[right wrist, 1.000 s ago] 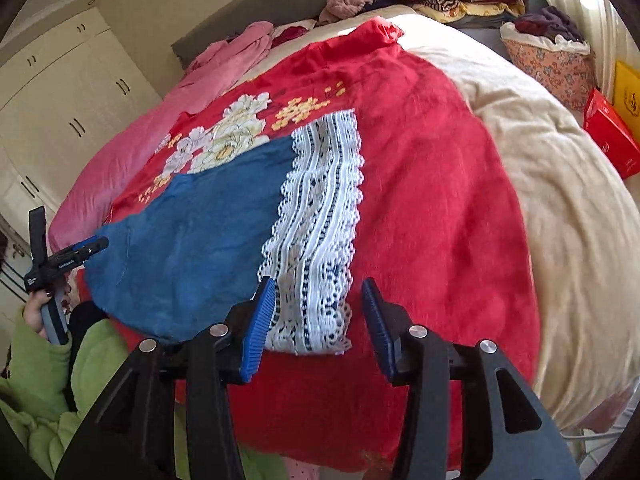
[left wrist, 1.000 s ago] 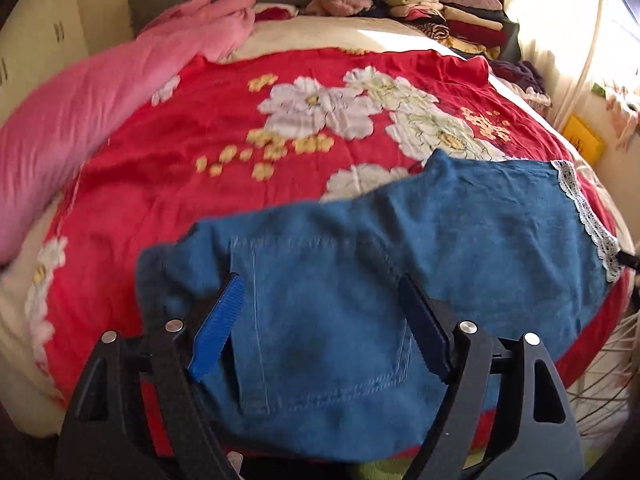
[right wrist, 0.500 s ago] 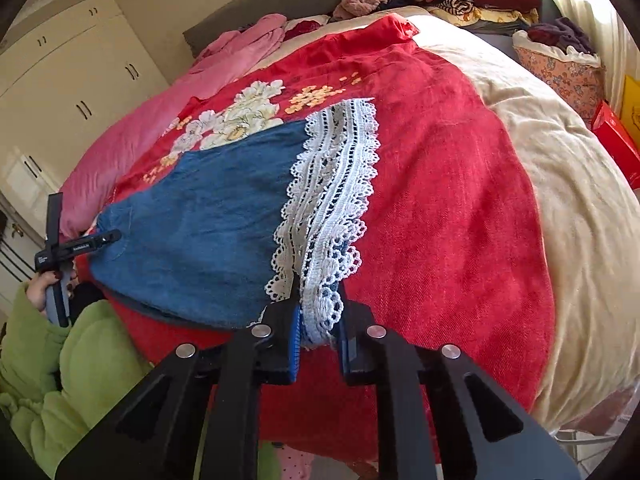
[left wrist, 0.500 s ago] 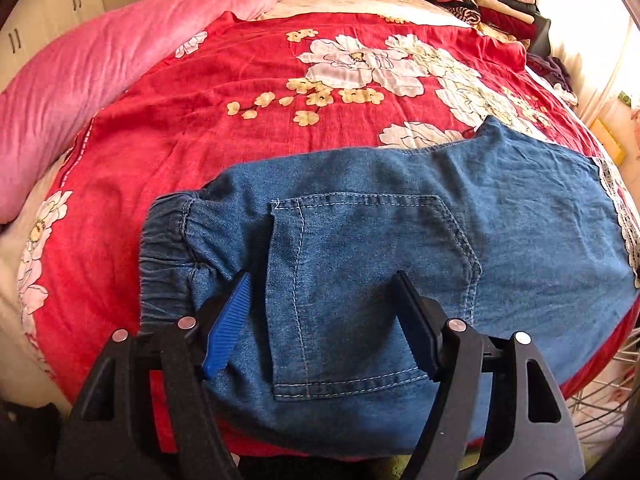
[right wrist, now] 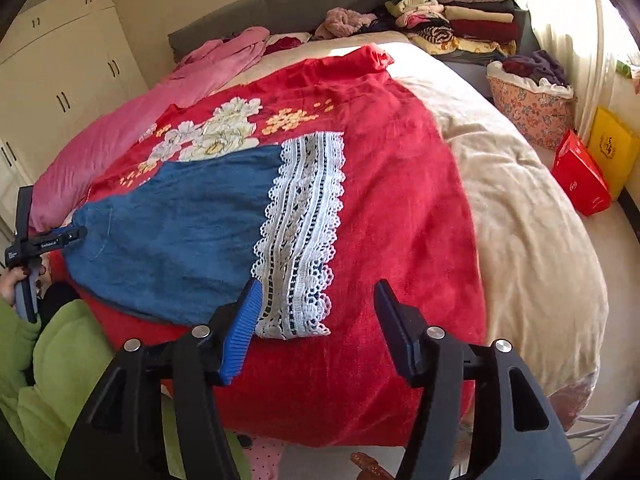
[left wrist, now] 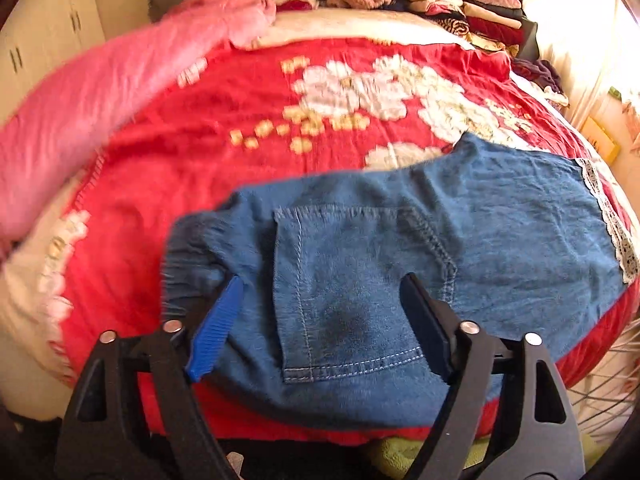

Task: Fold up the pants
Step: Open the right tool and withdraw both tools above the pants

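Note:
Blue denim pants with a white lace hem lie flat on a red flowered blanket, folded in half lengthwise. The back pocket faces up. My left gripper is open above the waistband end, jaws wide either side of the pocket. My right gripper is open just above the near corner of the lace hem, holding nothing. The left gripper also shows in the right wrist view, at the waist end.
A pink quilt lies along the bed's left side. Stacks of folded clothes sit at the head of the bed. A flowered basket and red and yellow boxes stand on the floor at right.
My right gripper was shut on the lace hem half a second ago and has opened and let it go. My left gripper stayed open and lifted back slightly over the waist end.

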